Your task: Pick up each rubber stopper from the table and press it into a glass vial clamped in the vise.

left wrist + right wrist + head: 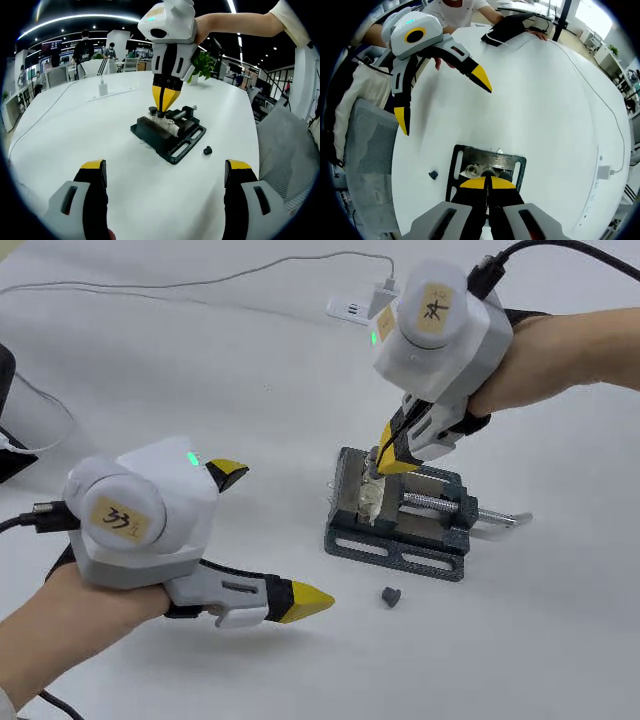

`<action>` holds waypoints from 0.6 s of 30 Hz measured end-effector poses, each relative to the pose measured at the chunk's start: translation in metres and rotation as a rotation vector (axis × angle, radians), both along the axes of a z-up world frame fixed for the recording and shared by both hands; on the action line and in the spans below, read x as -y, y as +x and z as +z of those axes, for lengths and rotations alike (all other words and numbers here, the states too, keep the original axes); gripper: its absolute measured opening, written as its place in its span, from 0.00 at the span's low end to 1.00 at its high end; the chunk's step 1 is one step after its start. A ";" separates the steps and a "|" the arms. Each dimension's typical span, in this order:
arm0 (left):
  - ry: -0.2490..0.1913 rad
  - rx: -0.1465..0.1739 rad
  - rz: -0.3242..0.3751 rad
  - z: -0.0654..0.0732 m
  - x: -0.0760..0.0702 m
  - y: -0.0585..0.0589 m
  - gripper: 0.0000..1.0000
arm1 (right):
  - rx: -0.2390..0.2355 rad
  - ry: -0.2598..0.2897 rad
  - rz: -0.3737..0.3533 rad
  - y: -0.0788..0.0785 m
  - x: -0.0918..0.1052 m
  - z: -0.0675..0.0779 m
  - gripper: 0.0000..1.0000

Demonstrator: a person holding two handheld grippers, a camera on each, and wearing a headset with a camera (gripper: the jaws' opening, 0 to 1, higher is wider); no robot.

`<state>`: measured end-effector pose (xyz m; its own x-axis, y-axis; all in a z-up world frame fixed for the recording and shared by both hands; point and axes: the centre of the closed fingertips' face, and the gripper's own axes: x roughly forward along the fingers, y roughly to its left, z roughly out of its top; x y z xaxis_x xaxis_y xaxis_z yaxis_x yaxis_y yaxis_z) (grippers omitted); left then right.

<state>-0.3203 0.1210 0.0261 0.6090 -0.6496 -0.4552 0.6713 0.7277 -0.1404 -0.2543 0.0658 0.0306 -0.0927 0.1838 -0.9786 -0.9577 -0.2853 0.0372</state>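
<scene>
Stopper [391, 596] loose beside vise [400, 545]; vials [368, 502] upright beneath closed right gripper [383, 465].

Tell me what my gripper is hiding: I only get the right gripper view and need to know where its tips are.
Observer: In the left gripper view, the right gripper points straight down onto the vials clamped in the vise.
Operator: Any stoppered already?
Observer: A dark stopper beside the tips seems seated in one.
Operator: Where's the vise handle?
Observer: In the head view, the handle sticks out on the side away from the left gripper.
</scene>
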 end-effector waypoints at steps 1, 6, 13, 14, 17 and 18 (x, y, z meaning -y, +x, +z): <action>-0.003 -0.001 0.003 0.000 0.000 0.000 0.98 | 0.002 -0.005 0.002 0.000 0.000 0.000 0.00; -0.003 -0.003 0.005 0.000 -0.001 0.000 0.98 | -0.008 -0.010 -0.031 0.000 0.000 0.000 0.00; -0.003 -0.004 0.004 -0.002 0.000 0.002 0.98 | 0.006 0.001 -0.051 0.000 -0.001 -0.001 0.00; -0.005 -0.004 0.003 -0.002 0.001 0.002 0.98 | 0.009 -0.004 -0.042 0.000 -0.001 -0.001 0.00; -0.007 -0.002 0.001 -0.002 0.003 0.004 0.98 | 0.008 -0.015 -0.052 0.000 -0.001 -0.001 0.00; -0.008 -0.003 0.000 -0.002 0.003 0.004 0.98 | 0.014 -0.016 -0.043 -0.001 -0.001 -0.001 0.00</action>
<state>-0.3163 0.1177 0.0239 0.6076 -0.6532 -0.4518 0.6706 0.7267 -0.1488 -0.2552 0.0673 0.0300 -0.0718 0.1711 -0.9826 -0.9694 -0.2437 0.0284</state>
